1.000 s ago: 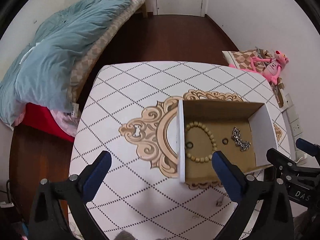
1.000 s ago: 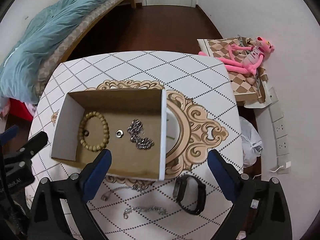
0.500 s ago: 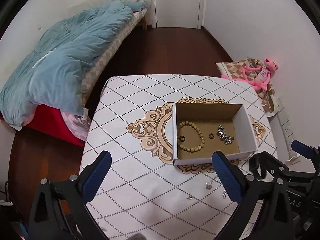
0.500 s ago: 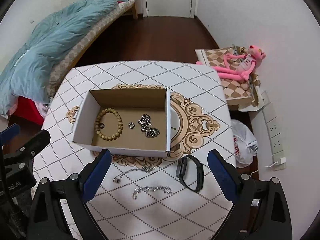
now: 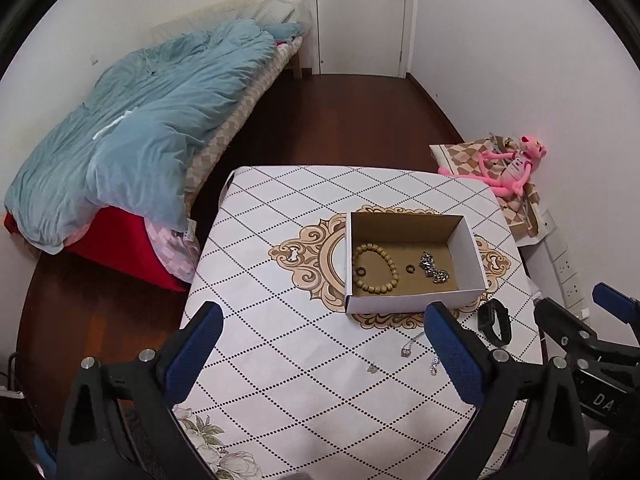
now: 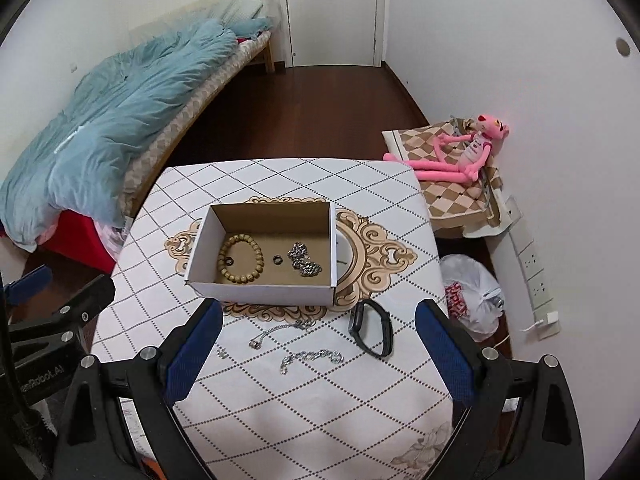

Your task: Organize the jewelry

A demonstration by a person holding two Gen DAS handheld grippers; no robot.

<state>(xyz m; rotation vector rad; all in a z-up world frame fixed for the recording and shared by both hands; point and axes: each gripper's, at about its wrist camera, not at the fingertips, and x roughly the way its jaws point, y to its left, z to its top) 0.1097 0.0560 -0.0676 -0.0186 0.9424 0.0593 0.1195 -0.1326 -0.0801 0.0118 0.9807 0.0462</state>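
An open cardboard box (image 6: pixel 200 258) (image 5: pixel 470 246) sits on the patterned table. Inside lie a wooden bead bracelet (image 6: pixel 241 258) (image 5: pixel 375 267), two small dark rings (image 6: pixel 277 259) and a silver chain bracelet (image 6: pixel 305 265) (image 5: pixel 434 268). In front of the box lie a black wristband (image 6: pixel 370 328) (image 5: pixel 495 322), a thin necklace (image 6: pixel 280 330), a silver chain (image 6: pixel 311 358) and a small earring (image 6: pixel 221 354). My left gripper (image 5: pixel 320 356) and right gripper (image 6: pixel 316 354) are both open and empty, held above the table's near part.
The table (image 6: pixel 320 408) has a white diamond-patterned cloth. A bed with a blue duvet (image 5: pixel 140 140) stands at the left. A pink plush toy (image 6: pixel 468 152) on a checked cushion and a plastic bag (image 6: pixel 470 292) lie at the right by the wall.
Both grippers have pulled back and up from the box, so the loose jewelry in front of it and more of the room show. Both stay open.
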